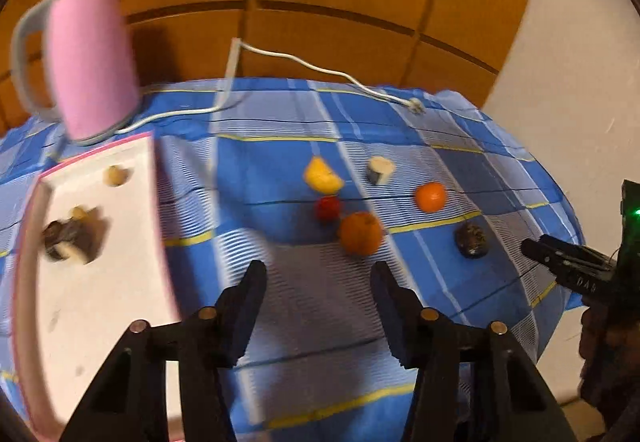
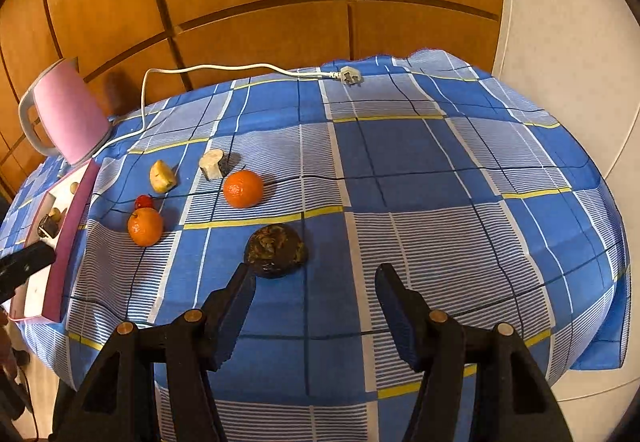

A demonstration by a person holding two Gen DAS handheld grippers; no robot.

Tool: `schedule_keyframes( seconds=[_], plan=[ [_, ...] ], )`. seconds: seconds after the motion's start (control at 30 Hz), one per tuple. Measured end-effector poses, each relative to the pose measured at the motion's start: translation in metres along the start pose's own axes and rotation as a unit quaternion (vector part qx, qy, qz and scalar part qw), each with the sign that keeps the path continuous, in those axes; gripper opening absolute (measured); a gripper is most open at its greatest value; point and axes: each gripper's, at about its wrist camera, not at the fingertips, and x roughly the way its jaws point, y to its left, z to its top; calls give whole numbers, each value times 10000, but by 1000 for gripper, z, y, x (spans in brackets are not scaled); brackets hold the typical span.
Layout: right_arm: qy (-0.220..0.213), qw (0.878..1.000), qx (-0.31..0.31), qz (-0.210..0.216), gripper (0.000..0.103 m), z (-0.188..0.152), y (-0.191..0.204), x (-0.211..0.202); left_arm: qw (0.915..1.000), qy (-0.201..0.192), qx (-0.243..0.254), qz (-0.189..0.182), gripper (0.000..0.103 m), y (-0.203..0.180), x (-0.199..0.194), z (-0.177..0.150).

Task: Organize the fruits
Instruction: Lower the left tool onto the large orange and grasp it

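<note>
On the blue checked tablecloth (image 2: 400, 146) lie two oranges (image 2: 145, 227) (image 2: 243, 189), a small red fruit (image 2: 143, 201), a yellow fruit piece (image 2: 162, 176), a pale cut piece (image 2: 212, 164) and a dark round fruit (image 2: 275, 250). The same fruits show in the left wrist view: oranges (image 1: 360, 233) (image 1: 430, 197), red fruit (image 1: 327, 208), yellow piece (image 1: 322, 174), dark fruit (image 1: 472, 240). My left gripper (image 1: 318, 274) is open and empty, just short of the near orange. My right gripper (image 2: 314, 276) is open and empty, the dark fruit by its left finger.
A white tray with a pink rim (image 1: 120, 282) at the left holds a few fruit pieces (image 1: 70, 238). A pink kettle (image 1: 90, 62) stands behind it, its white cord and plug (image 2: 350, 76) lying across the back. Wooden panels stand behind the table.
</note>
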Motion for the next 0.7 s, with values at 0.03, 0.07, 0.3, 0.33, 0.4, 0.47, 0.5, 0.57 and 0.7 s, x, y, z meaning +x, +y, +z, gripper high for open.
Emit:
schedule_keyframes(
  seconds=[0.03, 0.07, 0.3, 0.33, 0.4, 0.47, 0.5, 0.57, 0.7],
  plan=[
    [7, 10000, 4, 1, 63, 0, 2, 1, 9999, 98, -5, -128, 47, -4, 10, 4],
    [16, 10000, 36, 28, 63, 0, 2, 3, 9998, 133, 27, -162, 44, -8, 16, 6],
    [60, 9999, 109, 66, 63, -4, 0, 8, 9989, 426, 101, -186, 42, -26, 64, 20],
    [66, 9999, 124, 67, 63, -4, 0, 9, 9988, 458, 74, -184, 44, -28, 71, 21],
    [60, 9999, 131, 74, 63, -5, 0, 8, 9982, 582, 85, -76, 44, -32, 84, 22],
    [32, 10000, 77, 21, 63, -5, 0, 7, 9985, 551, 39, -19, 50, -34, 91, 21],
    [19, 10000, 56, 0, 63, -5, 0, 6, 9985, 545, 19, 42, 52, -34, 96, 21],
    [16, 10000, 43, -26, 63, -5, -1, 5, 9985, 536, 71, 121, 52, -36, 106, 21],
    [19, 9999, 111, -67, 63, -6, -7, 5, 9989, 430, -41, 205, 40, -30, 108, 19]
  ],
)
